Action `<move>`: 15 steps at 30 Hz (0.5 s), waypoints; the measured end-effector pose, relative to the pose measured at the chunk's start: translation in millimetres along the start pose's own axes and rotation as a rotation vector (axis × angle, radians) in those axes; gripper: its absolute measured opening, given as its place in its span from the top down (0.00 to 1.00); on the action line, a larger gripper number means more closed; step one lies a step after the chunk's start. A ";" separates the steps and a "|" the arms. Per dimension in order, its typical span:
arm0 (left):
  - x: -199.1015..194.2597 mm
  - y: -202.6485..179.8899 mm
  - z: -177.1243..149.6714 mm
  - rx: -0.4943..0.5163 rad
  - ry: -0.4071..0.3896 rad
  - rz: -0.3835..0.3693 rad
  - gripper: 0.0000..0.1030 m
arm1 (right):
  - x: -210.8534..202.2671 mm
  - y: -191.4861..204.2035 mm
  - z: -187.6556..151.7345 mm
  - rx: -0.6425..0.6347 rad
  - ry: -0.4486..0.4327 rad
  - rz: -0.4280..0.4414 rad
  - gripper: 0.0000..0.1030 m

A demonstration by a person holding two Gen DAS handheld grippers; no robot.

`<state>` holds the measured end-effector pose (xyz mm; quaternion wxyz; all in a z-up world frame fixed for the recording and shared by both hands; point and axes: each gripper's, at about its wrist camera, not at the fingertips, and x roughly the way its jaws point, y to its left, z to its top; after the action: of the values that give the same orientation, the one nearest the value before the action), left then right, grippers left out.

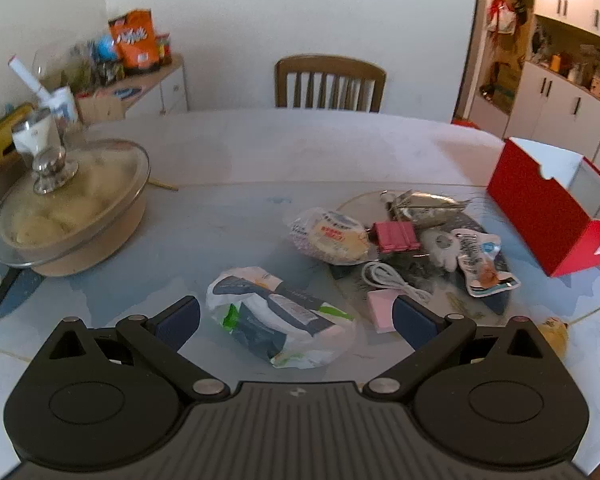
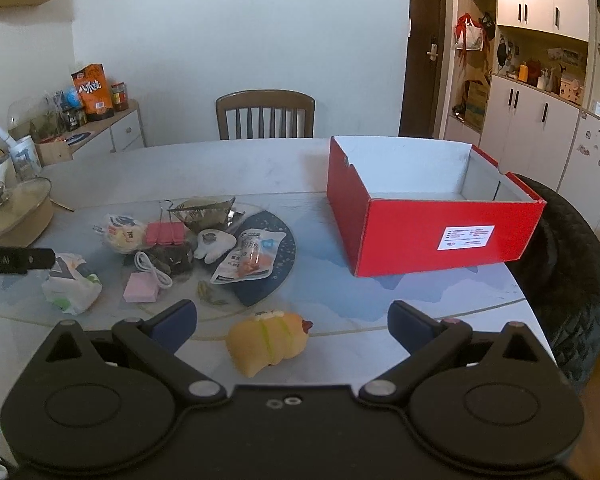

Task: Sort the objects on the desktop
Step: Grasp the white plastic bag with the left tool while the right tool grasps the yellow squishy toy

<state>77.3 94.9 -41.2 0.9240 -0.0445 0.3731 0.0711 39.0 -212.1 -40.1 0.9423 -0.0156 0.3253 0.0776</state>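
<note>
My left gripper (image 1: 296, 322) is open, its fingers on either side of a white, blue and green plastic packet (image 1: 278, 316) lying on the table. My right gripper (image 2: 292, 326) is open, with a yellow plush chick toy (image 2: 266, 342) on the table between its fingers. An open, empty red box (image 2: 436, 236) stands at the right. A pile lies mid-table: a wrapped bun (image 2: 122, 234), a pink binder clip (image 2: 165, 233), a silver foil bag (image 2: 204, 210), a white cable (image 2: 152, 268), a pink block (image 2: 140, 288) and a snack pouch (image 2: 248, 260).
A glass-lidded pot (image 1: 68, 208) stands at the table's left. A wooden chair (image 2: 265, 116) is behind the table. A side cabinet with an orange snack bag (image 2: 92, 90) is at the far left. A dark round object (image 2: 564, 280) sits by the table's right edge.
</note>
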 end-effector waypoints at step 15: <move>64.4 23.7 10.3 -0.075 0.175 0.020 0.01 | 51.1 14.2 -13.4 -0.049 0.092 -0.005 0.02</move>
<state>126.2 126.0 -79.4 0.8847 -0.0813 0.4501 0.0902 68.3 -192.2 -81.8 0.9259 -0.0432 0.3662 0.0823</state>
